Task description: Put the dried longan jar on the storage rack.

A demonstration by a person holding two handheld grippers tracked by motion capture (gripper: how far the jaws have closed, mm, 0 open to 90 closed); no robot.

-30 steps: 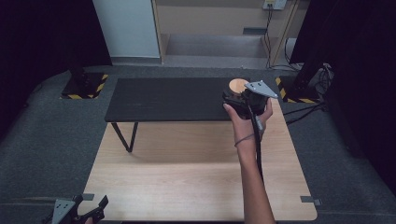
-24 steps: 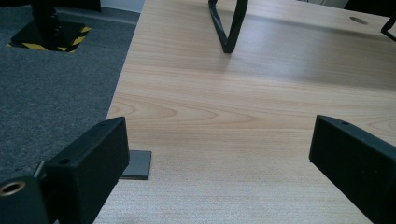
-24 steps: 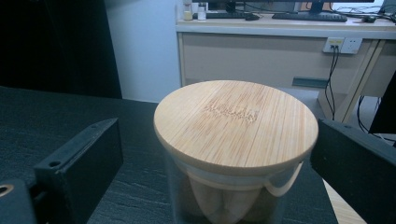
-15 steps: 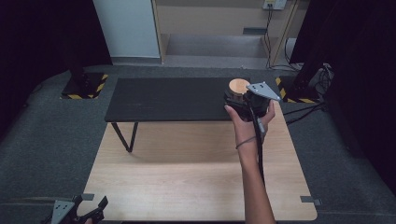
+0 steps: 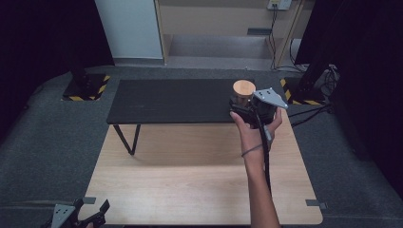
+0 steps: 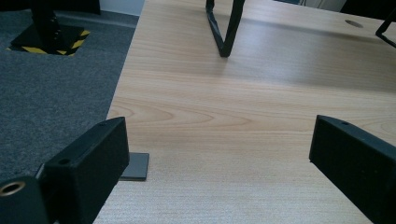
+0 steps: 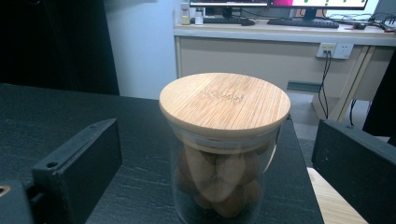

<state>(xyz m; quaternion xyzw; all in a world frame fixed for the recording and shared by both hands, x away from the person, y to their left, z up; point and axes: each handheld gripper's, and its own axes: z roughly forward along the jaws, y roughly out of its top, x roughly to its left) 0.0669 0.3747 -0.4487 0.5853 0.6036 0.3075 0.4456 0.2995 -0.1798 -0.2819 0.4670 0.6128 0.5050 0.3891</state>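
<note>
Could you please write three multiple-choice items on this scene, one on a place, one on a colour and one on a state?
1. Where does the glass jar stand?
A. On the black bench, near its right end
B. On the light wooden table
C. On the carpet

2. What colour is the jar's lid?
A. White
B. Light wood
C. Red

3. How is the right claw set?
A. Shut on the lid
C. Lying flat on the carpet
B. Open, a jaw on either side of the jar, apart from it

Answers:
1. A, since the high view shows the jar on the dark bench top by the right hand.
2. B, since the right gripper view shows pale bamboo grain.
3. B, since that view shows gaps between both jaws and the glass.
</note>
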